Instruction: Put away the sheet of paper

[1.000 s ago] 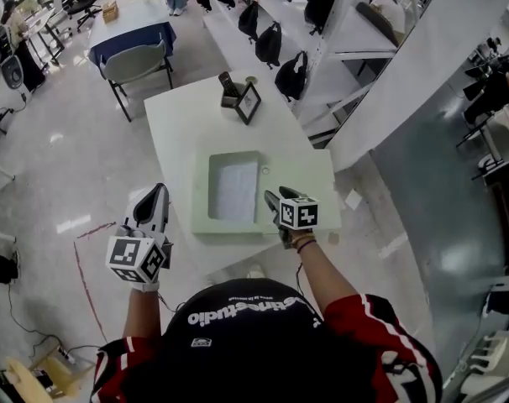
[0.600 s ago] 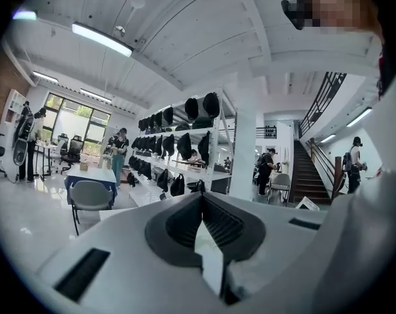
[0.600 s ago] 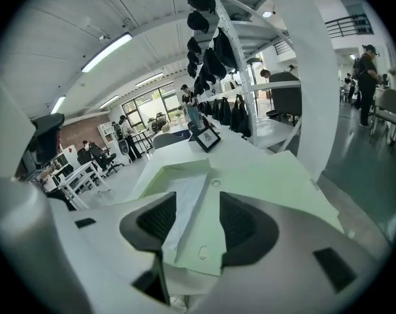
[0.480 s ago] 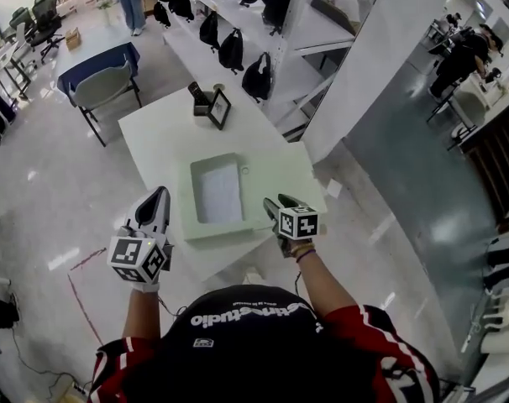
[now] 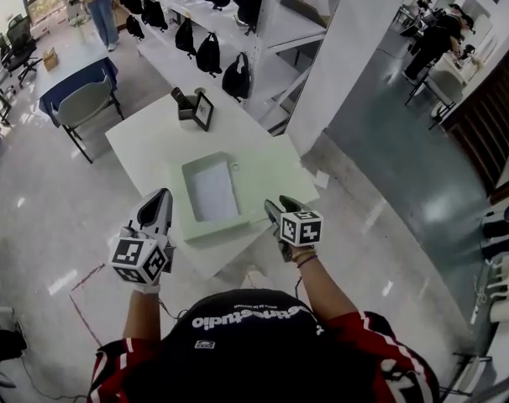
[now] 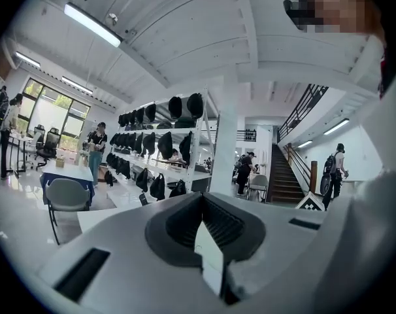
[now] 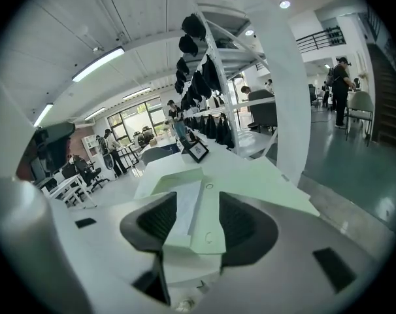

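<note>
A white sheet of paper point(image 5: 212, 190) lies in the recessed half of a pale green file case point(image 5: 271, 175) that is spread open on the white table point(image 5: 145, 141). My right gripper point(image 5: 272, 209) is at the case's front right edge. It is open, and the green edge point(image 7: 204, 231) reaches in between its wide-apart jaws, with the paper point(image 7: 185, 205) just beyond. My left gripper point(image 5: 160, 196) hovers off the table's front left corner, away from the case. In the left gripper view its jaws point(image 6: 208, 231) meet at the tips with nothing held.
A small picture frame point(image 5: 203, 110) and a dark object point(image 5: 181, 101) stand at the table's far end. Beyond are a grey chair point(image 5: 82, 107), shelves hung with black bags point(image 5: 208, 53) and a white pillar point(image 5: 347, 49). Glossy floor surrounds the table.
The head view has swung, so the table and case now sit higher and further left. Both grippers stay almost where they were, the right one still at the case's front edge.
</note>
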